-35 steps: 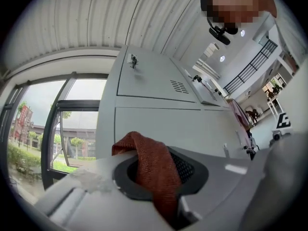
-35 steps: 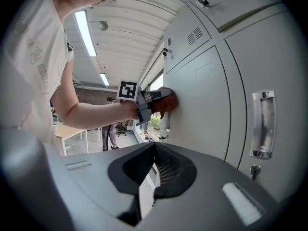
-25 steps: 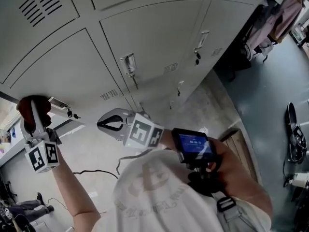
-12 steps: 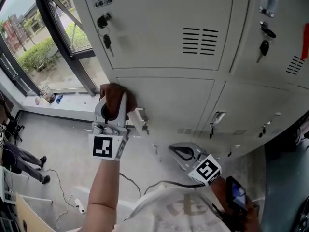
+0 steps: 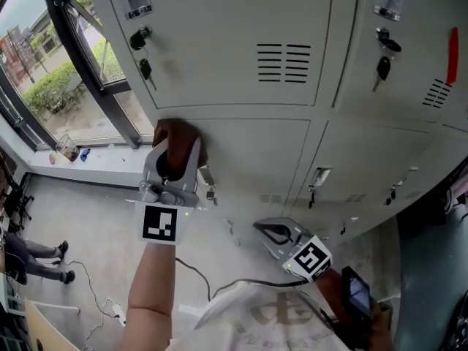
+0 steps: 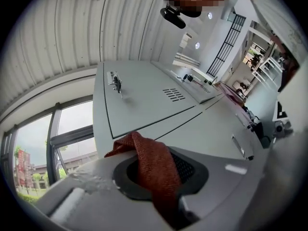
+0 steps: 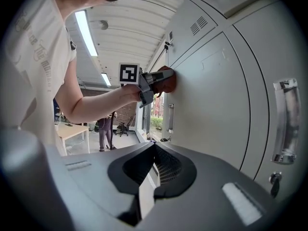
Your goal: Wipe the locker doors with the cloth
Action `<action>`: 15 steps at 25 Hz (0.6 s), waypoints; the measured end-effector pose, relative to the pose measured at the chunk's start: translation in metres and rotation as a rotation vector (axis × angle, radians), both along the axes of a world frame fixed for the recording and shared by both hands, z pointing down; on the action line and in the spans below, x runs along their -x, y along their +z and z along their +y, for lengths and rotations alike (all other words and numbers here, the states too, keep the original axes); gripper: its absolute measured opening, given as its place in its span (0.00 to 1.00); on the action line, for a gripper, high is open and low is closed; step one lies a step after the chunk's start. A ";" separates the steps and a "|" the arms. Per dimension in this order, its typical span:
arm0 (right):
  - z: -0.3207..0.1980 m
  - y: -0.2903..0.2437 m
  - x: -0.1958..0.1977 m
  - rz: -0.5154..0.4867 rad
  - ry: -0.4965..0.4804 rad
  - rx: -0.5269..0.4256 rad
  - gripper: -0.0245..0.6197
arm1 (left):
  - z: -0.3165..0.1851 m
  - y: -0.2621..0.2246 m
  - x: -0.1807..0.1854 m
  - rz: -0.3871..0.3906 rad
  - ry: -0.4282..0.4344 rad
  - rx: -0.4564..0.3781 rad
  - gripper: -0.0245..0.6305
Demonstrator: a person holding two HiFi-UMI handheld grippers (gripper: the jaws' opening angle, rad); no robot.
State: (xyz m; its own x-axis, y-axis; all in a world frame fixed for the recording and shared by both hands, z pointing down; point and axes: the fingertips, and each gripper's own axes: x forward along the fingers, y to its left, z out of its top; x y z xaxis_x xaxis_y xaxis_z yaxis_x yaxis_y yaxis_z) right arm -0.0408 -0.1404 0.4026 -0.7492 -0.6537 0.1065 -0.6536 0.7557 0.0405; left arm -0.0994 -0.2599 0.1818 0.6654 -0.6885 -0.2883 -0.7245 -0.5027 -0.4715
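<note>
A reddish-brown cloth (image 5: 177, 136) is pressed against a grey locker door (image 5: 248, 152), at its upper left corner. My left gripper (image 5: 174, 151) is shut on the cloth, which hangs out between its jaws (image 6: 153, 165). The right gripper view shows that gripper (image 7: 155, 88) and the cloth (image 7: 166, 81) against the door (image 7: 216, 105). My right gripper (image 5: 262, 229) hangs lower, away from the lockers; its jaws (image 7: 151, 150) are shut with nothing between them.
Keys (image 5: 145, 69) hang from the locks of the upper doors, and a latch handle (image 5: 207, 177) sticks out just right of the cloth. A window (image 5: 51, 79) is at the left. A cable (image 5: 191, 270) lies on the floor. People (image 5: 36, 263) stand far off.
The head view has swung up from the lower lockers toward the window side. My left gripper keeps the cloth on the door and has slid slightly upward. The right gripper stays low.
</note>
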 end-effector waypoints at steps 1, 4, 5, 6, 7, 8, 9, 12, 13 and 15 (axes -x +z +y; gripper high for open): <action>0.000 0.001 -0.003 0.005 0.005 -0.001 0.05 | 0.002 0.000 -0.006 -0.009 0.013 -0.002 0.14; 0.004 -0.001 -0.010 0.022 0.025 -0.004 0.05 | 0.010 0.008 -0.030 -0.025 0.062 0.029 0.14; 0.005 -0.004 -0.013 0.012 0.039 -0.007 0.05 | 0.013 0.012 -0.038 -0.021 0.082 0.058 0.14; 0.005 -0.008 -0.017 0.001 0.057 -0.009 0.05 | 0.015 0.015 -0.047 -0.006 0.103 0.091 0.14; 0.005 -0.011 -0.021 -0.006 0.076 -0.006 0.05 | 0.018 0.016 -0.054 0.017 0.121 0.121 0.14; 0.003 -0.015 -0.025 -0.013 0.093 0.004 0.05 | 0.019 0.016 -0.059 0.039 0.136 0.144 0.14; 0.000 -0.019 -0.029 -0.024 0.107 0.010 0.05 | 0.020 0.016 -0.064 0.049 0.148 0.157 0.14; -0.017 -0.039 -0.040 -0.083 0.122 -0.019 0.05 | 0.021 0.012 -0.082 -0.017 0.187 0.098 0.14; -0.021 -0.045 -0.043 -0.103 0.119 -0.015 0.05 | 0.022 0.010 -0.085 -0.034 0.186 0.069 0.14; -0.023 -0.048 -0.055 -0.138 0.134 0.017 0.05 | 0.024 0.014 -0.090 -0.027 0.176 0.054 0.14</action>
State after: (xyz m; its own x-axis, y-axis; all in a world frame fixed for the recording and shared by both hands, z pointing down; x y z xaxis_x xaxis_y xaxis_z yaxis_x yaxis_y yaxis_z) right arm 0.0140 -0.1639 0.3543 -0.6639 -0.7475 0.0211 -0.7469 0.6614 -0.0687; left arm -0.0092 -0.2357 0.1956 0.7841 -0.5747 -0.2342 -0.6103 -0.6459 -0.4587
